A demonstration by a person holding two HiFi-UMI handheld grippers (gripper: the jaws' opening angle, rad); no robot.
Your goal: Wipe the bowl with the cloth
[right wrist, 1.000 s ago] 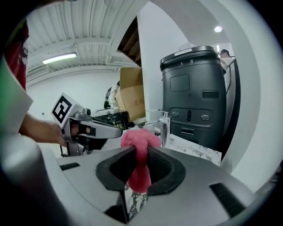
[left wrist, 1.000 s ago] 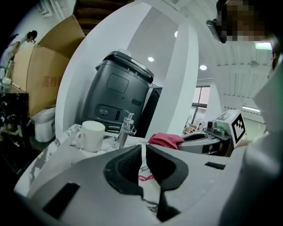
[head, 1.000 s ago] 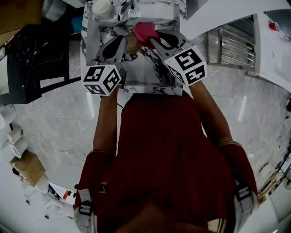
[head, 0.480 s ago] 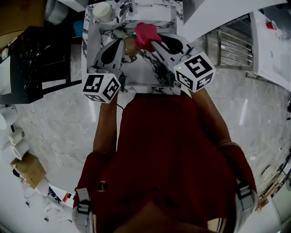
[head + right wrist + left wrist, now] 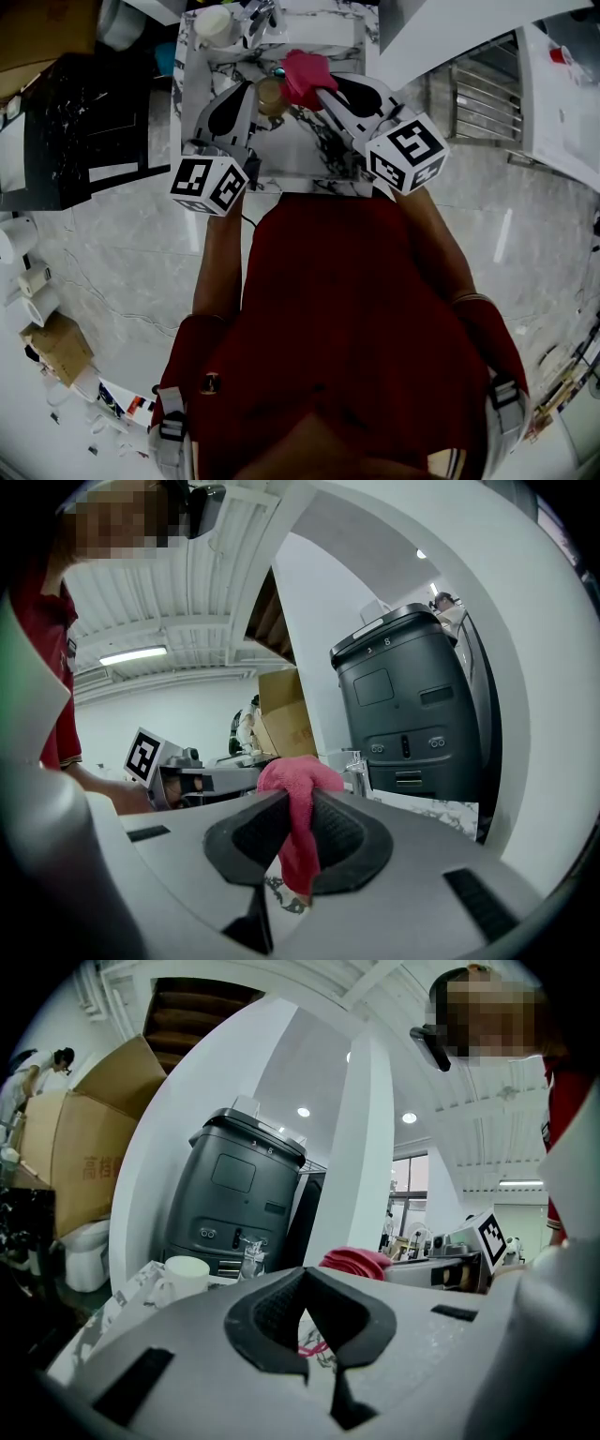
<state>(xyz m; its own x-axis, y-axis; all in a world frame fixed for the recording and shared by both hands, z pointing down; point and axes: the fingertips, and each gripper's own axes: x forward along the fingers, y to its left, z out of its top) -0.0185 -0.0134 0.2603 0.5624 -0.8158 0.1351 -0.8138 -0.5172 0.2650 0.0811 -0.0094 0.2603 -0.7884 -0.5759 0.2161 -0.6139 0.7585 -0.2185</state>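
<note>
The small brown bowl (image 5: 271,94) is above the marble bench (image 5: 309,155), right at the tip of the left tongs (image 5: 305,1327). These tongs are pressed together; whether they hold the rim of the bowl I cannot tell. The pink cloth (image 5: 292,778) is just beside the bowl, on its right side. It is pinched between the right tongs (image 5: 300,850) and hangs down a little. A white cup (image 5: 212,21) stands at the far left corner of the bench.
</note>
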